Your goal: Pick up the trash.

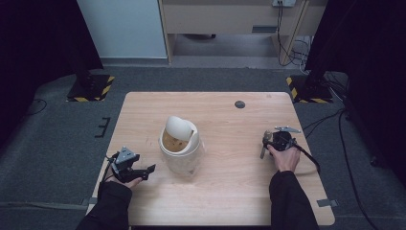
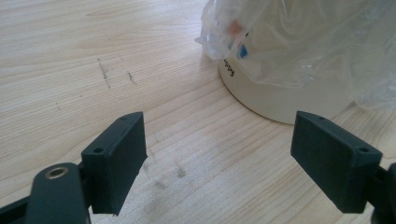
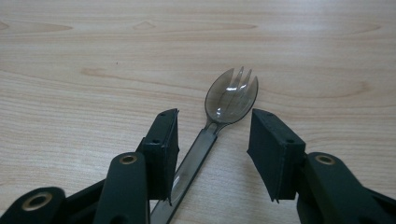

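A clear grey plastic spork (image 3: 231,95) lies flat on the wooden table (image 1: 230,191), bowl and tines pointing away from me. My right gripper (image 3: 215,122) is down over it, open, its jaws on either side of the handle; the handle runs close along the left jaw and the right jaw stands apart. From above, that right gripper (image 1: 275,140) is at the table's right with the spork (image 1: 263,149) beside it. A small white bin (image 1: 179,151) with a tilted swing lid (image 1: 178,127) and a clear bag liner stands mid-table. My left gripper (image 1: 143,171) rests open just left of it, nothing between its jaws.
In the left gripper view the bin's base (image 2: 280,93) and its crinkled plastic bag (image 2: 299,42) are close ahead on the right. A round grommet (image 1: 240,104) sits near the table's far edge. Dark stands flank the table on the carpet.
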The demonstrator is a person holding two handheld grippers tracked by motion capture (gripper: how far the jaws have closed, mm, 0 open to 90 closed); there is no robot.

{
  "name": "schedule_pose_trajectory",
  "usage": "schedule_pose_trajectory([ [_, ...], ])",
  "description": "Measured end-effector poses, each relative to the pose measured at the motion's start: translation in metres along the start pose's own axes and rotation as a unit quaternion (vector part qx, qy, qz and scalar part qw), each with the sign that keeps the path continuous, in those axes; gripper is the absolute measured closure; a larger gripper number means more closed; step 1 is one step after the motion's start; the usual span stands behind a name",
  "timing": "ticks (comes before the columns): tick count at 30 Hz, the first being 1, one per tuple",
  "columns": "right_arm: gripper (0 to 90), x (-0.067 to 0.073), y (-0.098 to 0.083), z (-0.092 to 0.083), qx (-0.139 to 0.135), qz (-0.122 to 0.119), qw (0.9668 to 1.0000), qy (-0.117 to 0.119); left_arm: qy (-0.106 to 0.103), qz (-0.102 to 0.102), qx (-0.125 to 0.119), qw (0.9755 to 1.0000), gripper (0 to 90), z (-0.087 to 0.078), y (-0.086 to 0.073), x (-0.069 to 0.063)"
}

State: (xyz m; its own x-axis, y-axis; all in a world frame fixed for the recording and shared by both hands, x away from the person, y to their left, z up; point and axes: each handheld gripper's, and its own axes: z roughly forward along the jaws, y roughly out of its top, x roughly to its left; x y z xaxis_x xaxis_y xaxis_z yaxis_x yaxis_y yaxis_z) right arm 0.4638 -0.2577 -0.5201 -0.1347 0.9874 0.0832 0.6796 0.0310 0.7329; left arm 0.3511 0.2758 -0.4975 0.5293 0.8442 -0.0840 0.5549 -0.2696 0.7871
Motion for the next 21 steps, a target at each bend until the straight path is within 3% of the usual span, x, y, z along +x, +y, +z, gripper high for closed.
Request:
schedule_pose_trajectory([
  [4, 53.1, 0.003, -0.002, 0.006, 0.011, -0.002, 0.9999, -0.004, -0.002, 0.001, 0.000, 1.0000, 17.8, 0.000, 0.000, -0.001],
  [11, 56.9, 0.007, -0.006, 0.013, -0.002, -0.009, 0.9998, -0.017, -0.004, 0.003, -0.002, 1.0000, 18.1, 0.000, 0.001, -0.001],
  [13, 61.6, 0.008, -0.006, 0.013, -0.003, -0.016, 0.9996, -0.021, -0.003, 0.003, -0.002, 1.0000, 18.2, 0.000, 0.001, -0.001],
  [14, 68.6, 0.007, -0.008, 0.012, -0.007, -0.027, 0.9992, -0.028, -0.004, 0.003, -0.001, 1.0000, 18.2, 0.000, 0.001, -0.001],
  [18, 79.6, 0.005, -0.012, 0.012, -0.022, -0.030, 0.9991, -0.022, -0.003, 0.004, -0.002, 1.0000, 18.3, 0.000, 0.001, -0.001],
  [21, 80.0, 0.005, -0.012, 0.012, -0.022, -0.032, 0.9991, -0.019, -0.003, 0.004, -0.002, 1.0000, 18.3, 0.000, 0.001, -0.001],
])
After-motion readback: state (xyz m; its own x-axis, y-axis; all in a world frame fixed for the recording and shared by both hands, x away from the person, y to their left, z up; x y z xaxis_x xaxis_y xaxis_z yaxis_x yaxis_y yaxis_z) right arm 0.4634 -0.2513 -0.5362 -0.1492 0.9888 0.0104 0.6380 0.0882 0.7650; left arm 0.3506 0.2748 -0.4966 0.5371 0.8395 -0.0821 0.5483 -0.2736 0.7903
